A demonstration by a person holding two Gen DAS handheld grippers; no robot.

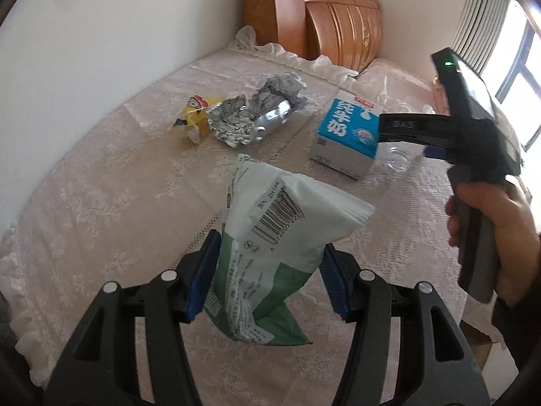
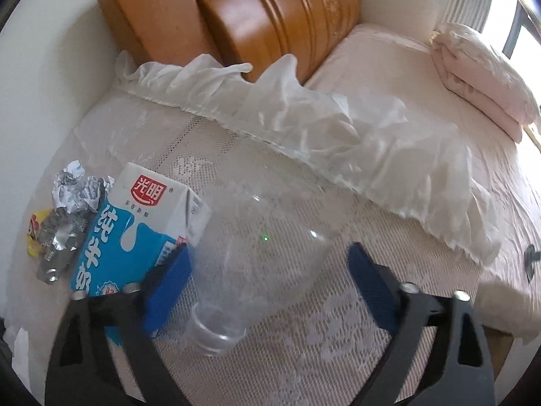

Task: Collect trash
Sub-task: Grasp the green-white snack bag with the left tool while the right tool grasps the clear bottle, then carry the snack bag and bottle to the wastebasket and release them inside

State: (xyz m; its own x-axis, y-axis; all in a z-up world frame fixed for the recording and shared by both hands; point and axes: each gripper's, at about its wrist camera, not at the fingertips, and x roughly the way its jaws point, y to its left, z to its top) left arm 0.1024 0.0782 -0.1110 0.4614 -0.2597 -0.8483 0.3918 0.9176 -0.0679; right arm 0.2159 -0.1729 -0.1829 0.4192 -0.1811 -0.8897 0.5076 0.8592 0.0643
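Left tool [image 1: 267, 277] pinches the light, crinkly snack bag [image 1: 270, 247] mid-body; right tool [image 2: 270, 284] gapes around the slick, crushable clear plastic bottle [image 2: 257, 257].

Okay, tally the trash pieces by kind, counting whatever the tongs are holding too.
Plastic packets: 2, the green-white bag in the left tongs and the yellow wrapper
Foil wads: 1
Milk cartons: 1
Clear bottles: 1
Total: 5
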